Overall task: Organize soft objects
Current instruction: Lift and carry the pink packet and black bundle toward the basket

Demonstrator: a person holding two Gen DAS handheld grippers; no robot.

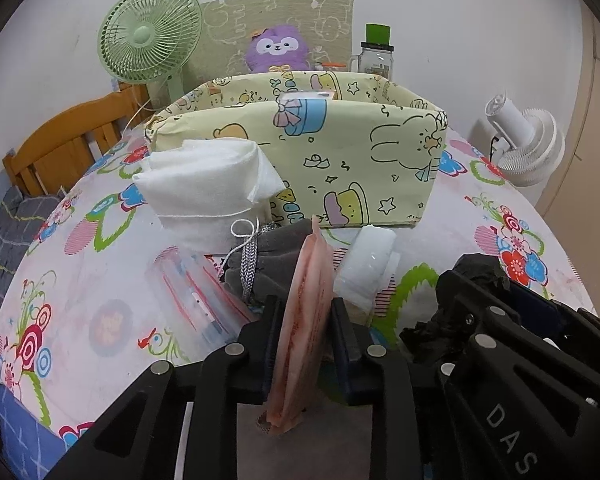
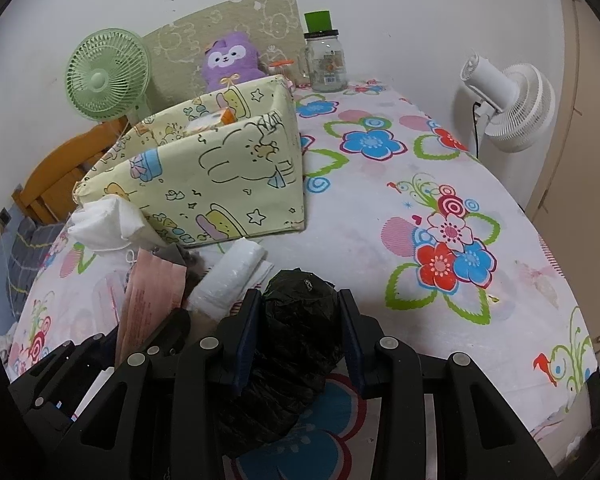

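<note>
My left gripper (image 1: 306,302) is shut on a flat pink packet (image 1: 304,340), which stands on edge between the pads above the flowered tablecloth (image 2: 380,208). My right gripper (image 2: 299,294) is shut on a crumpled black plastic bag (image 2: 292,344); that bag (image 1: 476,276) also shows at the right of the left wrist view. Ahead stands a yellow cartoon-print fabric box (image 1: 340,152), open at the top. Against its front left corner leans a white cloth bundle (image 1: 208,184) tied with string. A grey fabric piece (image 1: 268,256), a white wrapped pack (image 1: 364,264) and a clear zip bag (image 1: 196,296) lie between gripper and box.
Behind the box are a green desk fan (image 1: 148,36), a purple plush toy (image 1: 276,48) and a glass jar (image 1: 376,56). A white fan (image 1: 528,140) stands at the right table edge. A wooden frame (image 1: 60,140) lies beyond the left edge.
</note>
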